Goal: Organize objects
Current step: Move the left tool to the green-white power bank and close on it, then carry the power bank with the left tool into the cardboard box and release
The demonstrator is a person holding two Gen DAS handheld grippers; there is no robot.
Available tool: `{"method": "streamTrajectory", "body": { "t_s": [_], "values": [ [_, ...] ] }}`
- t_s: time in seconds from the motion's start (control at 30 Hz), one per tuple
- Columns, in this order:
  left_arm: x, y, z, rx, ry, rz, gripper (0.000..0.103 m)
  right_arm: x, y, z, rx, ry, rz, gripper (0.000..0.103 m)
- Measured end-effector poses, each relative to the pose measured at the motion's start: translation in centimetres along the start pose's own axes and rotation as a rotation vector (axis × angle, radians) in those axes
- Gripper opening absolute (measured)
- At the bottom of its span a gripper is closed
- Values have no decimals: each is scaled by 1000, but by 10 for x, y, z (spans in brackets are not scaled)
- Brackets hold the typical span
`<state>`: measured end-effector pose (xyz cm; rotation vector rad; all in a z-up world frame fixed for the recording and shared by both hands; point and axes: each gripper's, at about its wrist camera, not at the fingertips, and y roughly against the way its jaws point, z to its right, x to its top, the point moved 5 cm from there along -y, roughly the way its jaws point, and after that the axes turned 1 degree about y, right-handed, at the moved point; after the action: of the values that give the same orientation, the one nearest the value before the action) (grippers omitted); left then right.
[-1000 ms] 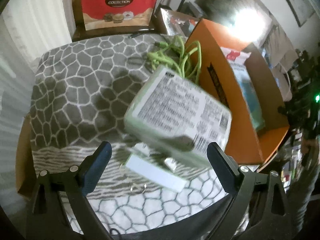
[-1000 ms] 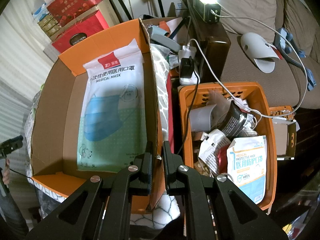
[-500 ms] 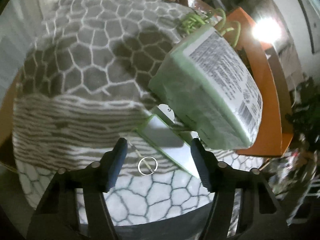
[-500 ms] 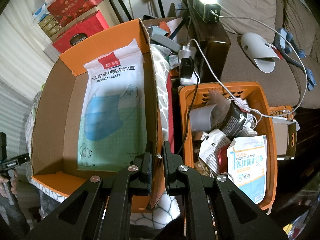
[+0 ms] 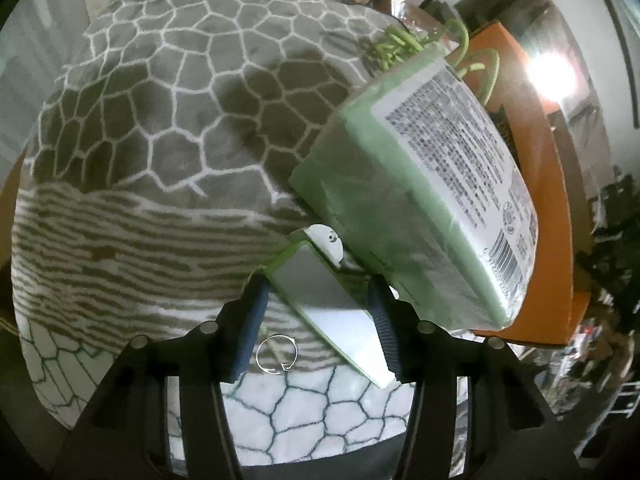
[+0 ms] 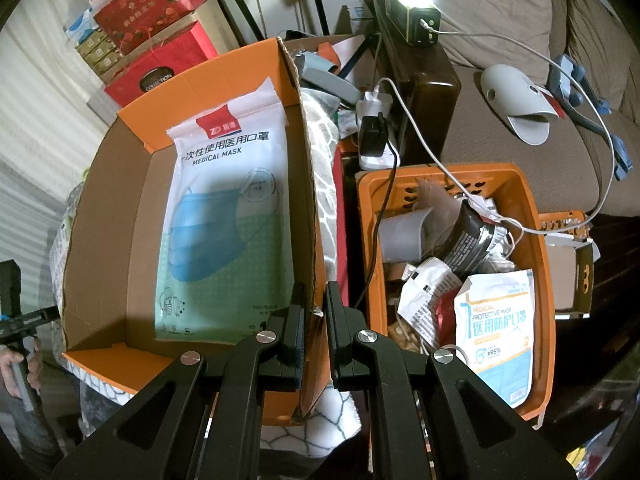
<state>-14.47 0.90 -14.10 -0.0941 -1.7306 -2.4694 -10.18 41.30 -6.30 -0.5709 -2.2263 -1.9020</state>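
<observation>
The small flat box (image 5: 324, 312), white-faced with a green edge and a hang tab at its far end, lies on the patterned blanket (image 5: 160, 160), partly tucked under the big green pack (image 5: 424, 184) that leans on it. It looks like light, stiff card with a smooth face that may slip, so my judgement is to pinch it across its narrow width at the near end, clear of the pack above. A small wire ring (image 5: 277, 354) lies just beside it on the blanket.

The left tongs (image 5: 320, 328) stand half closed around that near end. Their pads sit just beside its long edges, but whether they press on it I cannot tell. The right tongs (image 6: 314, 320) are clamped on the near wall of the orange cardboard box (image 6: 132, 144), which holds a medical mask bag (image 6: 228, 216). Beyond it sits an orange basket (image 6: 540, 280) of clutter.

A second ago the left tongs were wide and higher above the blanket. They have come down and rolled, and their jaws have just been closing around the flat box. The right tongs have not shifted.
</observation>
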Motion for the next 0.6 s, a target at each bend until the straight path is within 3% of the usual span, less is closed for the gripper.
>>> {"method": "streamTrajectory", "body": {
  "t_s": [0.17, 0.6],
  "values": [
    [-3, -2, 11, 56, -61, 31, 45, -1, 0, 1, -2, 1, 1, 8],
    [-10, 27, 17, -77, -36, 73, 26, 0, 0, -1, 1, -2, 1, 8]
  ]
}}
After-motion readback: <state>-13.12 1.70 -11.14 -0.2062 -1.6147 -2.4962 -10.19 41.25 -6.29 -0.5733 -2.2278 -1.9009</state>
